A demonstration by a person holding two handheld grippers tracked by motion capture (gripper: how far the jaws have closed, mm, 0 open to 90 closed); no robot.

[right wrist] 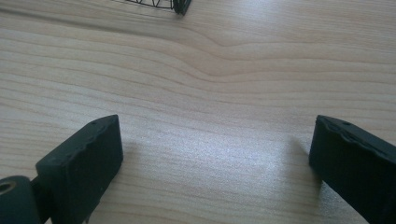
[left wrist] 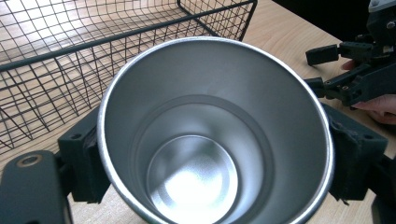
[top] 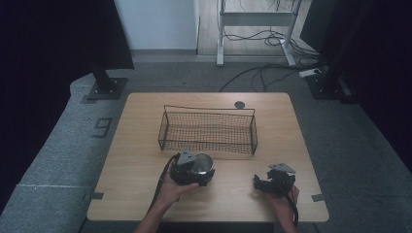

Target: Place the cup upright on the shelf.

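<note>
A wire mesh basket [top: 208,130] sits a little beyond the middle of the wooden table [top: 136,145], its long side running across. Through the mesh only the table's wood grain shows; no item can be made out inside it. A small dark round disc [top: 239,104] lies on the table just past the basket's far rim, toward 1 o'clock from the basket's centre.

At about 7 o'clock from the basket, just beside its near wall, the left gripper [top: 192,169] holds a shiny metal cup [top: 202,163]. In the left gripper view the cup [left wrist: 212,135] is seen from its mouth: a smooth steel interior with a stepped ring partway down and a bright flat bottom, holding nothing. The black jaws press against its outer wall on either side, closed as far as the cup's width allows. The basket's near corner [left wrist: 219,21] stands just beyond the cup's rim at 12 o'clock in that view.

The right gripper [top: 275,179] rests low over the table at about 4 o'clock from the basket, well apart from the cup. In the right gripper view its jaws stand spread wide with bare wood between them, gripping nothing; a corner of the basket [right wrist: 180,5] shows at 12 o'clock. The right gripper [left wrist: 359,70] also appears at 2 o'clock in the left gripper view, with fingers [left wrist: 380,105] behind it.
</note>
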